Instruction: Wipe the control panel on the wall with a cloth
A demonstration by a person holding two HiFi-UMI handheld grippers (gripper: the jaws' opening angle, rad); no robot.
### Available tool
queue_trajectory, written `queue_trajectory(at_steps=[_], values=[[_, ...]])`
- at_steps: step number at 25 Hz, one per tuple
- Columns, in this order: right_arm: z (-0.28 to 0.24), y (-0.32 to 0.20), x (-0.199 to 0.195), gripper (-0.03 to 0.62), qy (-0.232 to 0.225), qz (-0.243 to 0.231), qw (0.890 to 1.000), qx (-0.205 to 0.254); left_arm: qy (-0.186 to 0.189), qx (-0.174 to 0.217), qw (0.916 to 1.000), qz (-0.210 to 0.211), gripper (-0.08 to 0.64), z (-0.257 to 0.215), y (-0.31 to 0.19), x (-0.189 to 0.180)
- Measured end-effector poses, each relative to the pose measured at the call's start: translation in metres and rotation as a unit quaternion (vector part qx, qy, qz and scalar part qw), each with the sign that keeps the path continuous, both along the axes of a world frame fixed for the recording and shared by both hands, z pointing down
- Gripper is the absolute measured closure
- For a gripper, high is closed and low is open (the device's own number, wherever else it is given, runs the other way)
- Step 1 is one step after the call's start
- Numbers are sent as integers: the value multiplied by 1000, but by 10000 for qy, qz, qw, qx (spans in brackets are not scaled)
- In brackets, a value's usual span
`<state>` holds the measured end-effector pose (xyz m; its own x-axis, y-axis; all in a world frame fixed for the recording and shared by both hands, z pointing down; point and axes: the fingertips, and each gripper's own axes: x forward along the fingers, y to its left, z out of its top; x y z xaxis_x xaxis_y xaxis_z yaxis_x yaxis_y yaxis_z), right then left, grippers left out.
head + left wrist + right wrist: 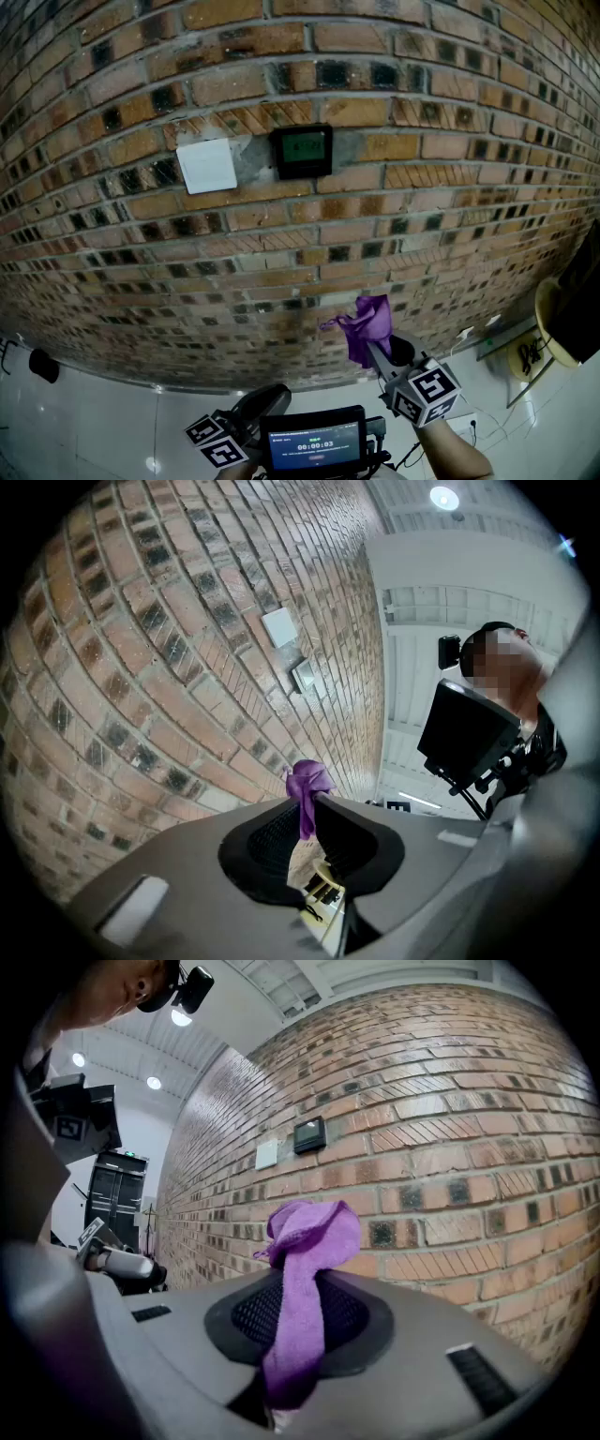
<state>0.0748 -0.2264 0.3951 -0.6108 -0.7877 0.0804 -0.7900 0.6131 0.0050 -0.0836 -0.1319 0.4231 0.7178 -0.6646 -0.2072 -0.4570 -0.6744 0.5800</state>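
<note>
The control panel [301, 150] is a small black box with a green screen, fixed high on the brick wall [394, 216]. It also shows far off in the left gripper view [304, 675] and the right gripper view [309, 1134]. My right gripper [375, 352] [300, 1307] is shut on a purple cloth [366, 326] [305, 1241], whose bunched end sticks up past the jaws. It hangs well below the panel, a little to its right. My left gripper [267, 398] [307, 822] is lower and to the left, holding nothing, its jaws a narrow gap apart. The cloth [307, 785] shows beyond that gap.
A white switch plate [207, 165] sits just left of the panel. A screen device [314, 439] is mounted between the grippers. At the right edge are a yellow object [548, 323] and a dark shape [579, 295]. A small dark object [42, 364] lies on the pale floor [103, 422] at the left.
</note>
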Motion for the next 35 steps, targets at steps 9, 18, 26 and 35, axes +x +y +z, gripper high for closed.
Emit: queue_trajectory(at_steps=[9, 18, 26, 35], values=[[-31, -13, -6, 503, 67, -83, 9993, 364, -15, 102, 9999, 54, 517, -9, -4, 3], [-71, -28, -25, 503, 373, -368, 9943, 927, -35, 224, 9997, -16, 517, -19, -4, 1], [-107, -35, -47, 503, 364, -579, 9887, 1337, -65, 313, 9994, -111, 517, -27, -4, -4], [-142, -42, -68, 503, 308, -688, 9823, 1716, -73, 478, 9986, -202, 517, -37, -8, -9]])
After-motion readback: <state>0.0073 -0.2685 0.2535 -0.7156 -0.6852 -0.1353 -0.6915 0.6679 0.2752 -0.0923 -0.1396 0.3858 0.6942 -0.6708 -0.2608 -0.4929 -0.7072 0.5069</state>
